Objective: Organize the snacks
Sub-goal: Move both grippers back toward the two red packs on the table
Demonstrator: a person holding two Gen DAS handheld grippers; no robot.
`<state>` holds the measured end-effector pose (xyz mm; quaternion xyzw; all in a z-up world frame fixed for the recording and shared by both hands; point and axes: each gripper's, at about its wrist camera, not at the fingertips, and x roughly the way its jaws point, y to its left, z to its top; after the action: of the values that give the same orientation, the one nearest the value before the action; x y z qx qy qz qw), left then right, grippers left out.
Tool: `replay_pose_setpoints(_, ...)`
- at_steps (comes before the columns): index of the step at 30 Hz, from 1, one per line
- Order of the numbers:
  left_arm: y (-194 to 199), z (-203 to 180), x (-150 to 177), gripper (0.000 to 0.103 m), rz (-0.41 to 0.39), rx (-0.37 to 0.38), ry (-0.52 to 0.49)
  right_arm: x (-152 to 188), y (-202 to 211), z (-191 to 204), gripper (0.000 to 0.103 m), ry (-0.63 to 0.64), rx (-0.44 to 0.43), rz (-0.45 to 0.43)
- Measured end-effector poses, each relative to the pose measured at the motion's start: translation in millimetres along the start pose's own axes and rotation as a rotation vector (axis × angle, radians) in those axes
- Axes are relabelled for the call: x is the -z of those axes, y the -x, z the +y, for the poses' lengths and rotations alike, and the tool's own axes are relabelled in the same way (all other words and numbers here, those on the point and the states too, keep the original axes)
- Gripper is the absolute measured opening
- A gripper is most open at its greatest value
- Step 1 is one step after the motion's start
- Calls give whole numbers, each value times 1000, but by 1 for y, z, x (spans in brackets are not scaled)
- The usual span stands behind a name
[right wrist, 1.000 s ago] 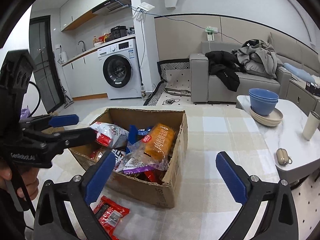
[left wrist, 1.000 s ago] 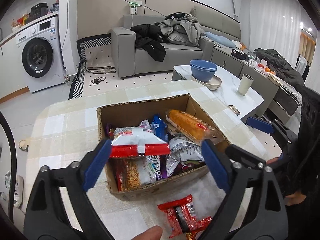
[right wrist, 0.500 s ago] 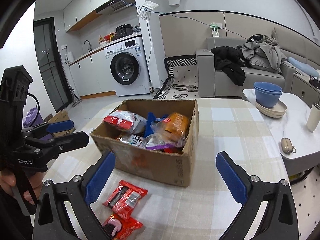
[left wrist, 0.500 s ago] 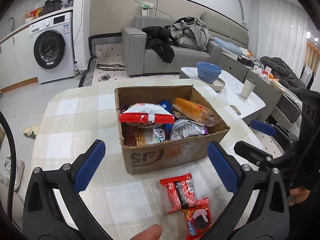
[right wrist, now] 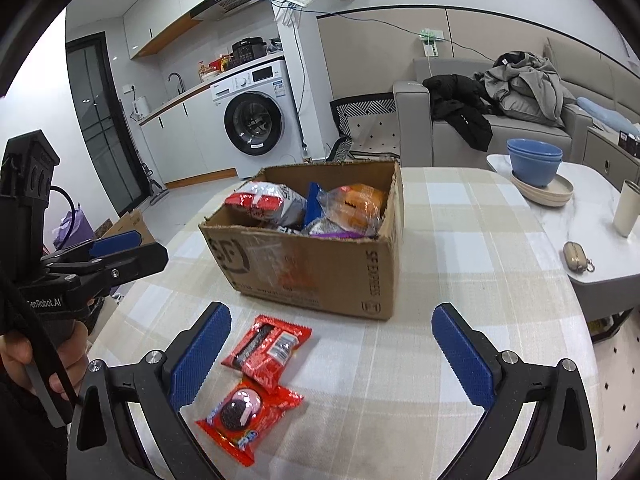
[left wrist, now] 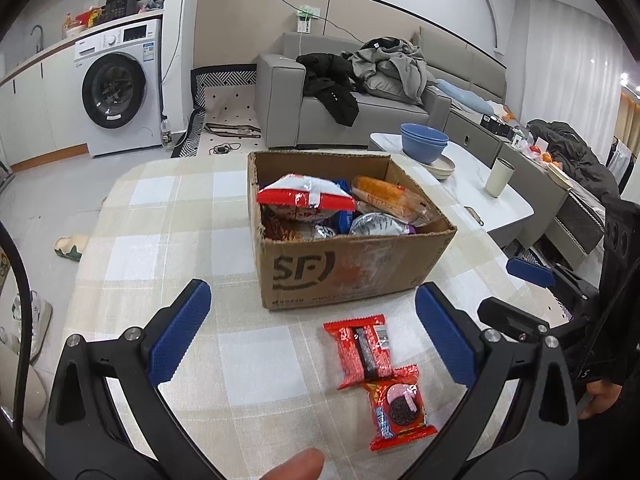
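Observation:
A cardboard box point(left wrist: 352, 268) point(right wrist: 316, 268) full of snack bags stands on the checked tablecloth. A red-and-white bag point(left wrist: 306, 196) lies on top of its load, beside an orange bread pack point(left wrist: 384, 196). Two red cookie packs lie in front of the box, one nearer it point(left wrist: 366, 350) point(right wrist: 266, 350) and one closer to me point(left wrist: 400, 406) point(right wrist: 248, 412). My left gripper point(left wrist: 312, 320) hovers open over the table before the box, empty. My right gripper point(right wrist: 332, 338) is open too, empty, just right of the packs. The left gripper point(right wrist: 116, 248) shows at the left of the right wrist view.
A white side table point(right wrist: 592, 220) at the right carries blue bowls point(right wrist: 534, 162) on plates, a cup point(right wrist: 628, 208) and a small pouch point(right wrist: 576, 256). A grey sofa point(left wrist: 360, 116) with clothes and a washing machine point(left wrist: 116, 92) stand behind. A fingertip point(left wrist: 296, 464) shows at the bottom edge.
Both grippers have drawn back from the box toward me. The red-and-white bag that was between the left fingers now lies on top of the box's load. Both red packs have come into view.

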<state>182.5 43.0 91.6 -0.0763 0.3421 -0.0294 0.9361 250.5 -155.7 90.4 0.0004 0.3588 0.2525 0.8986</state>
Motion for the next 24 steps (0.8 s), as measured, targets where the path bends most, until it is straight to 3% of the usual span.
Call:
replay_pose_setpoints(13, -13, 10, 30, 102, 61, -35, 34, 28, -4, 1, 102, -21, 3, 71)
replay_pose_setpoints(24, -28, 18, 52, 102, 108, -40, 49, 59, -25, 26, 102, -11, -59, 170)
